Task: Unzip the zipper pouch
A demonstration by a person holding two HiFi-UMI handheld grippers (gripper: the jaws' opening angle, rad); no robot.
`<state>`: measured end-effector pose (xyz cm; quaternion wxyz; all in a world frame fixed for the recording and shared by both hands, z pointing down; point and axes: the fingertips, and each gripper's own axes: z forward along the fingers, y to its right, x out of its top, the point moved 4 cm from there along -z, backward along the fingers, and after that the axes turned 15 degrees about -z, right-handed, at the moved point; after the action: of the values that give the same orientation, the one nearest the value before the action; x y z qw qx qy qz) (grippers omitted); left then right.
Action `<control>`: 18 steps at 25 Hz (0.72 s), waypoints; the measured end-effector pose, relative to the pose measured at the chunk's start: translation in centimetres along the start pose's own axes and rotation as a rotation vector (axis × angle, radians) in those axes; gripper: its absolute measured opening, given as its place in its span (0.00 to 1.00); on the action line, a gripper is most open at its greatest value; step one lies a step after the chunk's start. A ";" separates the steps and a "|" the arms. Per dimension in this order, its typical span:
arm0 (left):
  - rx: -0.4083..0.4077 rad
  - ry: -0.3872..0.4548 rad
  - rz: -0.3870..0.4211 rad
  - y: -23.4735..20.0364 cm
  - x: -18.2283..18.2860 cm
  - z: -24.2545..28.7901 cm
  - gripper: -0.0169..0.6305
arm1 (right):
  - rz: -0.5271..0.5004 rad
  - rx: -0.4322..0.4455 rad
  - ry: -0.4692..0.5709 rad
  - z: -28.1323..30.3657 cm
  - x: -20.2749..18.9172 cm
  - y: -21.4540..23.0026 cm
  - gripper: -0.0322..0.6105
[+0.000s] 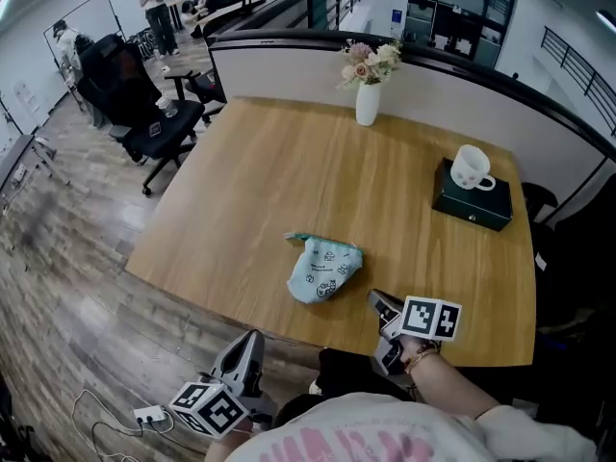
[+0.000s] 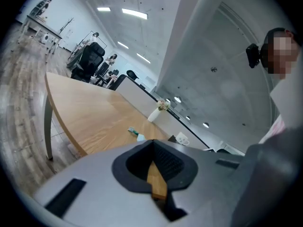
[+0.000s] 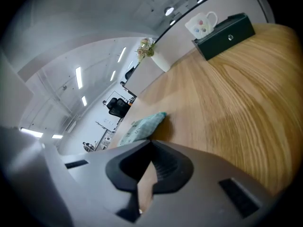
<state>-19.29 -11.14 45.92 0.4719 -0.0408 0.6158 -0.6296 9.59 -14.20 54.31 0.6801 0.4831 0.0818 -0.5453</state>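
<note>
The zipper pouch (image 1: 324, 269) is pale blue-green with small prints and lies crumpled on the wooden table (image 1: 289, 176), near the front edge. It also shows in the left gripper view as the pouch (image 2: 135, 134) far ahead, and in the right gripper view as the pouch (image 3: 142, 125) just beyond the jaws. My right gripper (image 1: 377, 301) hovers at the table's front edge, a little right of the pouch, jaws shut and empty. My left gripper (image 1: 252, 339) hangs below the table edge over the floor, apart from the pouch, its jaws together with nothing held.
A white vase of flowers (image 1: 367, 101) stands at the table's far edge. A white mug (image 1: 472, 167) sits on a dark green box (image 1: 470, 203) at the right. Black office chairs (image 1: 144, 114) stand left of the table; a low partition runs behind it.
</note>
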 end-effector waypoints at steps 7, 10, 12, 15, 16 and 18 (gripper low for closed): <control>0.020 0.017 -0.031 -1.4 2.8 1.7 0.03 | 0.147 -0.070 -0.046 3.4 1.4 2.6 0.05; 0.036 0.025 -0.040 -2.1 3.8 2.5 0.03 | 0.232 -0.075 -0.049 4.7 2.4 3.4 0.06; 0.045 0.032 -0.053 -2.5 4.3 3.0 0.03 | 0.272 -0.067 -0.047 5.4 3.1 3.7 0.12; 0.051 0.025 -0.053 -2.7 4.8 3.9 0.03 | 0.227 -0.080 -0.052 6.6 4.3 3.8 0.20; 0.053 0.021 -0.053 -2.7 4.9 4.2 0.03 | 0.204 -0.087 -0.058 7.0 4.6 3.8 0.22; 0.054 0.016 -0.056 -2.9 5.1 4.9 0.03 | 0.182 -0.091 -0.059 7.6 5.3 3.7 0.22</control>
<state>-20.57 -18.57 46.75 0.4500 -0.0400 0.6011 -0.6593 11.50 -23.61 56.96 0.7500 0.4410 0.0424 -0.4911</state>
